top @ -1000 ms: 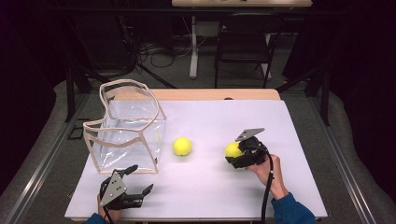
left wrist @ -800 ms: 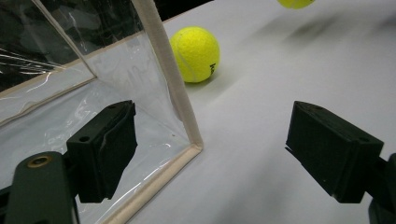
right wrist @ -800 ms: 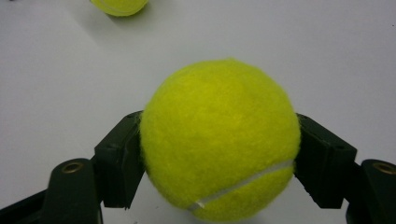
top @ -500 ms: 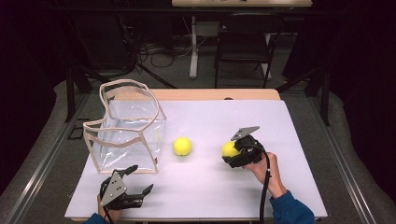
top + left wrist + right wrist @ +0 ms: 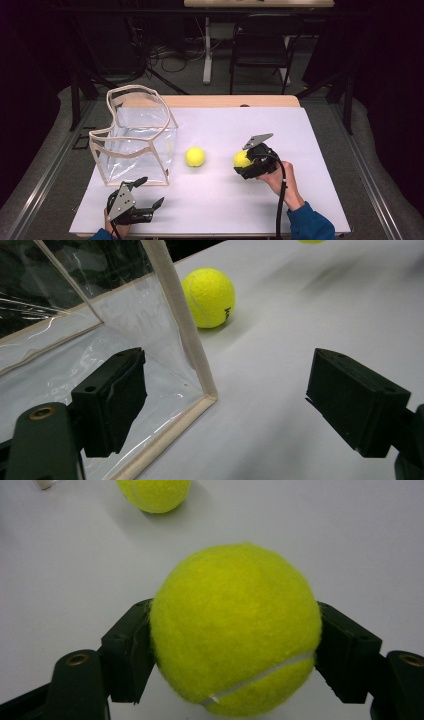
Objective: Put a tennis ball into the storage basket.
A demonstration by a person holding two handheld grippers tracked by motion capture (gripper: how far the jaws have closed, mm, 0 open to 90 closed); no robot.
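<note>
The right tool is clamped on a fuzzy yellow tennis ball, jaws pressed against both its sides above the white tabletop — the carry step, likely. Next comes a move toward the clear plastic bag with beige trim, past the second yellow tennis ball. The left tool gapes wide, empty — beside the bag's corner.

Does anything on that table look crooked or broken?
The clear bag looks odd: its cream-trimmed rim is warped and its walls sag instead of standing square. The two tennis balls look fine, one on the table, one clamped in the right gripper.
</note>
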